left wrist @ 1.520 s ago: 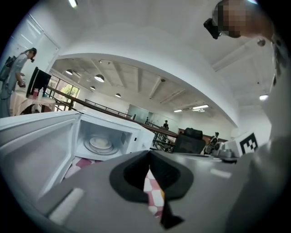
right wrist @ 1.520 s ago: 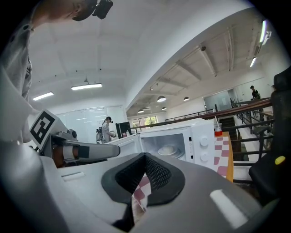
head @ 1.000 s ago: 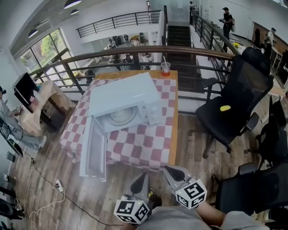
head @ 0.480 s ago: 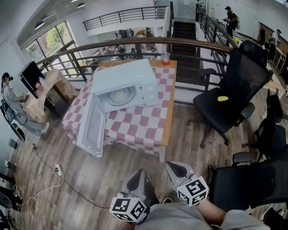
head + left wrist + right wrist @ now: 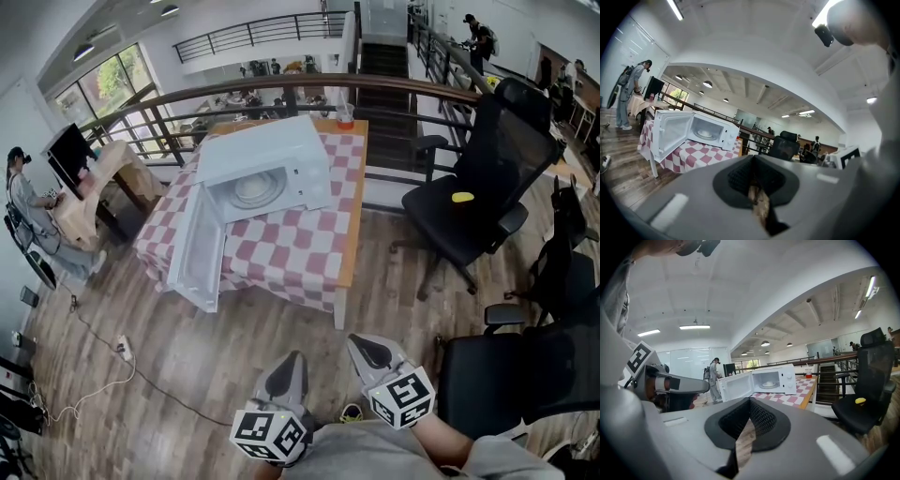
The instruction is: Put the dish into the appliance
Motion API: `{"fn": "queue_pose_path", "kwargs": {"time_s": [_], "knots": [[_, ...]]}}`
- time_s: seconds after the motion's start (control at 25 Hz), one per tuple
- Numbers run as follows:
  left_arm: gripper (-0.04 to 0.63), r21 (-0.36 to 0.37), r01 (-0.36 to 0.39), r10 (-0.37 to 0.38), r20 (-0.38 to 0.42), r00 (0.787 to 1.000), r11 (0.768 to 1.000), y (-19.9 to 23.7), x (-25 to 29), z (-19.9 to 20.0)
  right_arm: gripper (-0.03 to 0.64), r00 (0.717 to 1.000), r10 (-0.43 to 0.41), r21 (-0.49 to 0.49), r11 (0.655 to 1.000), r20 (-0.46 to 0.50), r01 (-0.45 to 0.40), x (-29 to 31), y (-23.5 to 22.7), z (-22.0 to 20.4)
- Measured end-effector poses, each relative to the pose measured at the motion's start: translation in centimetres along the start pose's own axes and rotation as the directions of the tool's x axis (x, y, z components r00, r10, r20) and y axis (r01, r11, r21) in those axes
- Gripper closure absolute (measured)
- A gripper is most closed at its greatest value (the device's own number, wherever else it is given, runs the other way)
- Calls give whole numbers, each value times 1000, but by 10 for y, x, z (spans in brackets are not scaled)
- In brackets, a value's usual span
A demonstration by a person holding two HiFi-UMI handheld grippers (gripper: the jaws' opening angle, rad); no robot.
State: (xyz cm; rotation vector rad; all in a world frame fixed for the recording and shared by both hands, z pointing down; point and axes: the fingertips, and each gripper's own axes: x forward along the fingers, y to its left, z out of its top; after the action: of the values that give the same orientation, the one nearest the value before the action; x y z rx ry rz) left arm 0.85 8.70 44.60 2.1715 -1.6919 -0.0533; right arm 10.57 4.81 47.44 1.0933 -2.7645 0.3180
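Observation:
The white microwave [image 5: 267,169] stands on a red-and-white checked table [image 5: 300,253], its door [image 5: 197,248] swung wide open to the left. A white dish [image 5: 255,187] lies inside the cavity. The microwave [image 5: 705,133] and the dish [image 5: 704,134] also show in the left gripper view, and again, microwave [image 5: 771,379] and dish [image 5: 768,385], in the right gripper view. Both grippers hang close to the person's body, well short of the table over wooden floor. The left gripper [image 5: 289,363] is shut and empty. The right gripper [image 5: 364,349] is shut and empty too.
Black office chairs [image 5: 473,202] stand to the right; a yellow item [image 5: 461,197] lies on one seat. A cup with a straw [image 5: 345,120] sits at the table's far edge by the railing [image 5: 375,89]. A power strip [image 5: 120,345] and cable lie on the floor at left.
The view has drawn back from the table, so the microwave sits farther off with more floor between. Both grippers stay shut near the body.

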Motion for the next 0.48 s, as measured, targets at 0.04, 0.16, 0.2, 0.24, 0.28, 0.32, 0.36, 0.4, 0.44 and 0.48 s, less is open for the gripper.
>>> {"fn": "queue_pose_path", "kwargs": {"time_s": [0.04,0.16,0.2,0.24,0.28,0.32,0.36,0.4,0.44,0.48], "knots": [[586,1,-1,1,0,1000,1000,2,-3,1,617,1000,2,1,1000,-2,-2,0,5,0],[586,2,-11,11,12,1000,1000,9,-13,5,617,1000,12,2,1000,-8,-12,-1,18,-2],[586,3,-16,16,17,1000,1000,11,-15,6,617,1000,13,0,1000,-10,-13,0,21,-4],[586,2,-20,20,21,1000,1000,13,-18,7,617,1000,15,-2,1000,-11,-15,1,23,-4],[586,2,-23,23,23,999,1000,15,-20,8,617,1000,17,-3,1000,-13,-17,1,25,-5],[586,4,-27,27,24,999,1000,17,-22,8,617,1000,20,-4,1000,-13,-20,2,27,-5],[586,5,-31,30,25,999,1000,19,-23,9,617,1000,24,-6,1000,-12,-24,3,30,-4],[586,5,-34,34,25,999,999,20,-25,9,617,1000,27,-9,1000,-9,-28,3,32,-2],[586,4,-37,37,25,999,999,21,-26,9,617,999,31,-11,999,-6,-31,3,35,-1],[586,5,-39,39,26,999,999,21,-28,9,617,999,35,-11,999,-1,-35,3,37,0]]}}
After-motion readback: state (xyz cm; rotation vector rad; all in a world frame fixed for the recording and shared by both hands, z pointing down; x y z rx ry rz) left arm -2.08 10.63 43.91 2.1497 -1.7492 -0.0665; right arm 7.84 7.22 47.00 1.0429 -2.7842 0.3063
